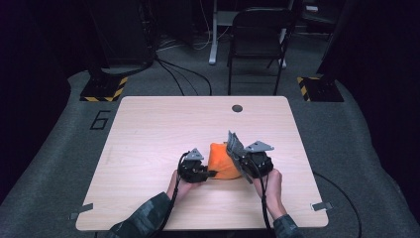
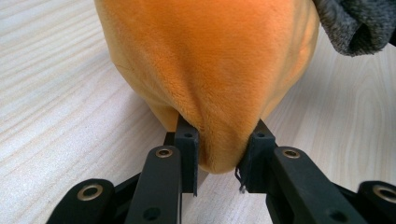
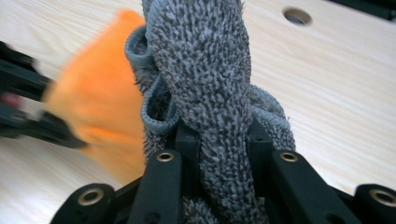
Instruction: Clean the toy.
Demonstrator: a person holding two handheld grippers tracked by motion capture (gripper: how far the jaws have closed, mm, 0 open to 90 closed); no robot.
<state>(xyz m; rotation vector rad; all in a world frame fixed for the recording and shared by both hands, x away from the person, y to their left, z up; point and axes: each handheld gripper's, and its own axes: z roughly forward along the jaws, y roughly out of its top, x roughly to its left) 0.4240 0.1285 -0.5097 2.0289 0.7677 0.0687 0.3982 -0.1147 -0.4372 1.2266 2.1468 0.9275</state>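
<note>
Left gripper (image 2: 219, 161): jaws narrow, pinching a fold at the near end of the soft orange plush cloth (image 2: 210, 70).
Right gripper (image 3: 219, 154): jaws clamped on a bunched grey looped-pile terry cloth (image 3: 205, 70), which stands up ahead of them.
Orange cloth: on the pale wooden table (image 1: 163, 129), between the 2 grippers, touching the grey cloth.
Handling: both look light, limp and compressible; they will likely sag, so pinch a thick fold or hemmed edge.

A lab or test cell is indicated: hazard-striped stand bases (image 1: 104, 89), cables (image 1: 183, 74) run across grey floor carpet (image 1: 346, 129), a folding chair (image 1: 257, 39), a bare wooden table (image 1: 163, 124).
</note>
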